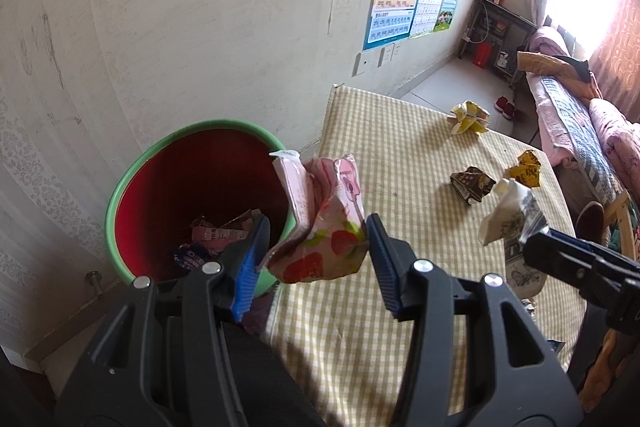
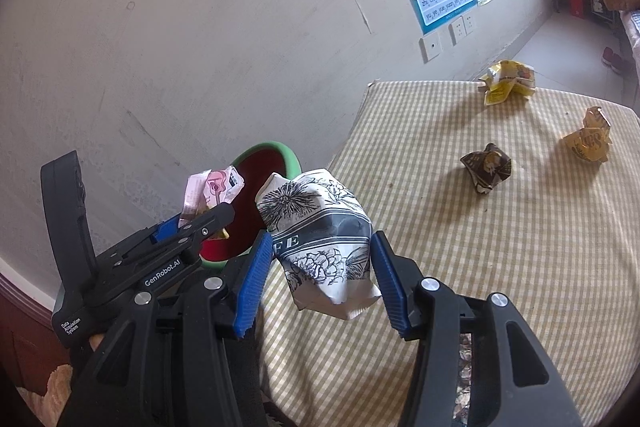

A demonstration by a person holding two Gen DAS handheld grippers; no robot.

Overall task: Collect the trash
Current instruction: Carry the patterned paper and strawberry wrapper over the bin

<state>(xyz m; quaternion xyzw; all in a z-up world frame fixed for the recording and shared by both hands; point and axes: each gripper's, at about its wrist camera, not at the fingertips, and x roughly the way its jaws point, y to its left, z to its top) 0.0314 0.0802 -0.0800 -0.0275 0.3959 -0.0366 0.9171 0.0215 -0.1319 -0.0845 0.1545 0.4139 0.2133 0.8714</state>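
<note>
The left gripper (image 1: 316,247) carries white lettering on its body in the right wrist view: "GenRobot.AI" along the arm and "Data Acquisition System" on the lower block. Its blue pads are clamped on a crumpled pink wrapper (image 1: 320,223) printed with strawberries and, on its upper fold, a small pink guitar; it hangs in the air at the rim of the bin (image 1: 120,187), which is green outside, red inside and stands on the floor against the wall beside the table (image 1: 400,163). Among the wrappers already in the bin, a dark blue one (image 1: 188,255) seems to read "OREO" (partly hidden by the pad).

The right gripper (image 2: 320,267) is closed on a crushed white packet (image 2: 320,227) drawn with black flowers and a grey band bearing the letters "FE", held above the near edge of the checked tablecloth.

Three more crumpled wrappers lie on the cloth, well apart: a yellow-and-white one (image 2: 508,79) near the far edge, a dark brown one (image 2: 486,167) in the middle, and a yellow one (image 2: 590,141) to its right. Their print is too small to read.
</note>
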